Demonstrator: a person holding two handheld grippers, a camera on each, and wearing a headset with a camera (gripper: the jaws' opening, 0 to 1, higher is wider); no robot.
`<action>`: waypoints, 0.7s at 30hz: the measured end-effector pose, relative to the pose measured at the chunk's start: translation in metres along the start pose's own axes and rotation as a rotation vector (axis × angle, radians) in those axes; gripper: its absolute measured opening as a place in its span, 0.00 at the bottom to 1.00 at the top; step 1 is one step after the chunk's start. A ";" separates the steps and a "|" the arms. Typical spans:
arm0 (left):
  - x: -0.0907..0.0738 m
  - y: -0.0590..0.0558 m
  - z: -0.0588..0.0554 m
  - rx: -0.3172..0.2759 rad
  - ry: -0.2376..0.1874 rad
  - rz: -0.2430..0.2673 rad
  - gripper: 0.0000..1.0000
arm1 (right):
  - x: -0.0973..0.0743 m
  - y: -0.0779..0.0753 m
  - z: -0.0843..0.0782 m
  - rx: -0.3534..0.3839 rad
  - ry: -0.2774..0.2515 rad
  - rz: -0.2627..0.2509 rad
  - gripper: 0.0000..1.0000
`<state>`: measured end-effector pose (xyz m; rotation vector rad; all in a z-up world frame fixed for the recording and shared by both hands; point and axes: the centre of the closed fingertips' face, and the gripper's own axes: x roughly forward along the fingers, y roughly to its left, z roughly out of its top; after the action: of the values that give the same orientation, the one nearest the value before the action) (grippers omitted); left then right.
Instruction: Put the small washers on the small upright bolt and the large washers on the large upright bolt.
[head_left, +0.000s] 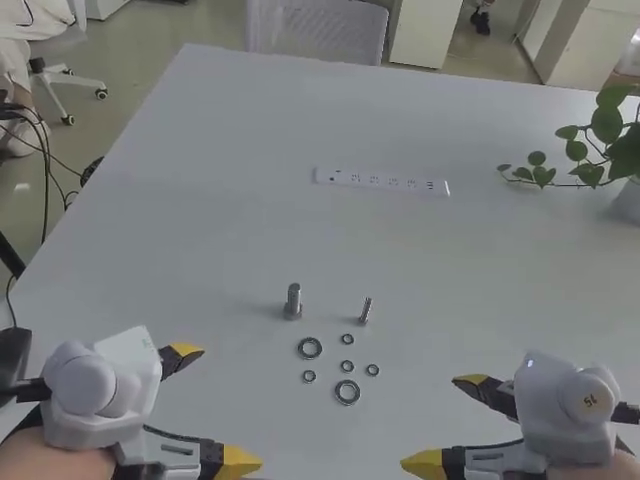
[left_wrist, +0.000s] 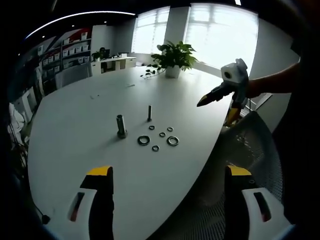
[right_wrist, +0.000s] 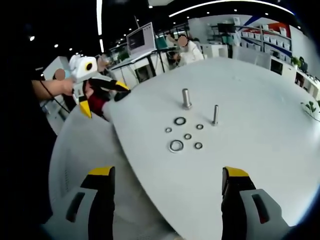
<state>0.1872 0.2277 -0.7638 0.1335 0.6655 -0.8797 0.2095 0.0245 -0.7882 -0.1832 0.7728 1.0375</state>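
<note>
Jaws on both grippers are standing spread wide, and nothing is sitting between them. Six washers are lying flat and loose on the white desk (head_left: 200, 150), none of them threaded onto a bolt. One large washer (head_left: 301, 349) is lying just on the person's side of the large bolt (head_left: 292, 300), and a second large washer (head_left: 338, 392) is lying nearest the person. Four small washers (head_left: 344, 366) are lying scattered between and beside those two, none touching another as far as the head view is showing. The large bolt is standing upright on its head. The small bolt (head_left: 366, 310) is standing upright near it, to its right in the head view, with bare desk between them.

The left gripper (head_left: 212, 405) is hovering at the lower left of the head view, over the near edge of the desk. The right gripper (head_left: 445, 422) is hovering at the lower right. Both are pointing their yellow-tipped jaws inward, well apart from the washers and from each other. Each gripper view is looking across the desk at the bolts and washers, with the other gripper showing at the side, held by a hand.

Farther across the desk a white power strip (head_left: 382, 181) is lying flat. A potted plant (head_left: 600, 140) is standing at the far right edge. A white chair (head_left: 318, 28) is standing beyond the far edge.
</note>
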 end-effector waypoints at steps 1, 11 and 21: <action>0.000 0.000 0.000 0.000 0.000 0.000 0.92 | 0.001 0.000 0.002 -0.008 0.003 0.002 0.89; 0.000 0.002 -0.002 -0.003 -0.003 0.008 0.90 | 0.013 -0.004 0.029 -0.048 0.020 0.021 0.87; 0.000 0.007 -0.004 -0.016 0.001 0.011 0.89 | 0.022 -0.011 0.050 -0.080 0.018 0.021 0.83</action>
<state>0.1905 0.2334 -0.7682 0.1232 0.6722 -0.8637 0.2493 0.0581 -0.7684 -0.2537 0.7508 1.0892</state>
